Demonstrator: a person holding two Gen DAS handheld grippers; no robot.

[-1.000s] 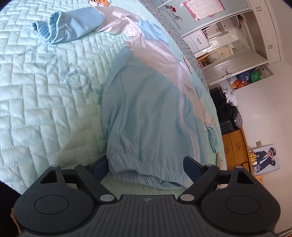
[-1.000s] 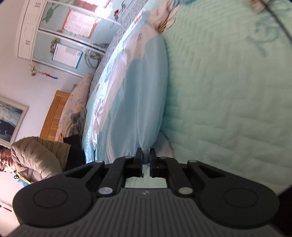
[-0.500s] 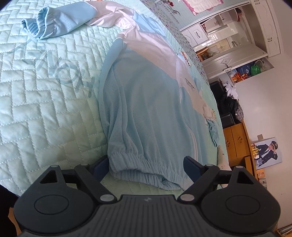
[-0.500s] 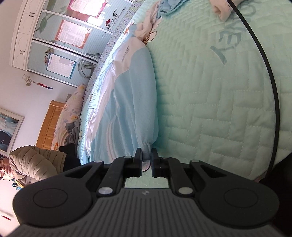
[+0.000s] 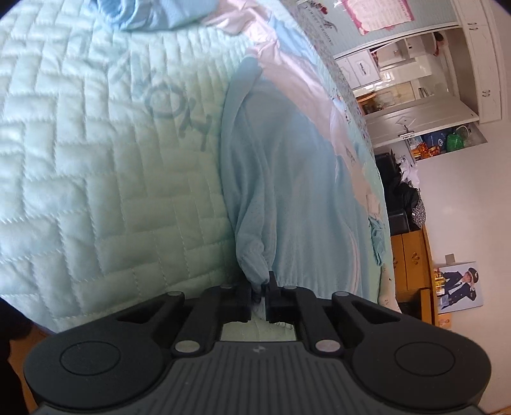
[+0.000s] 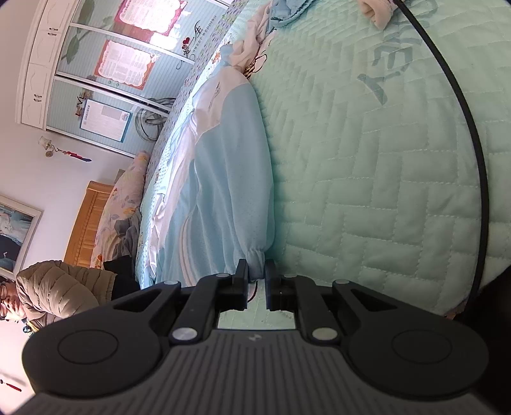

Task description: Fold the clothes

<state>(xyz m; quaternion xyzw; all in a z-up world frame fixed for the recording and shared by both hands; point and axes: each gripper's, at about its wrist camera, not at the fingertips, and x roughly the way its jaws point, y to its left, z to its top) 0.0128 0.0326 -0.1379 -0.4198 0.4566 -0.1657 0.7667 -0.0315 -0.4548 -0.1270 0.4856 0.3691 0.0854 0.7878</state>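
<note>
A light blue and white zip jacket [image 5: 297,191] lies spread on the mint quilted bedspread [image 5: 95,159]. One sleeve [image 5: 153,12] reaches away to the far left. My left gripper [image 5: 266,281] is at the jacket's near elastic hem. Its jaws are closing, with a bunched fold of that hem pinched between them. In the right wrist view the jacket [image 6: 230,178] runs along the bed's left side. There my right gripper [image 6: 255,268] is shut on the gathered corner of the hem [image 6: 255,255] at the jacket's near right edge.
A black cable [image 6: 472,127] curves over the bedspread [image 6: 367,159] on the right. Small crumpled garments [image 6: 287,6] lie at the far end. A person in a padded jacket [image 6: 57,287] sits beside the bed. A wooden cabinet [image 5: 412,249] stands beyond the bed's edge.
The left jaws went from wide open around the hem to pinched on a fold of it, bunching the fabric, and the gripper sank slightly. The right gripper kept its grip.
</note>
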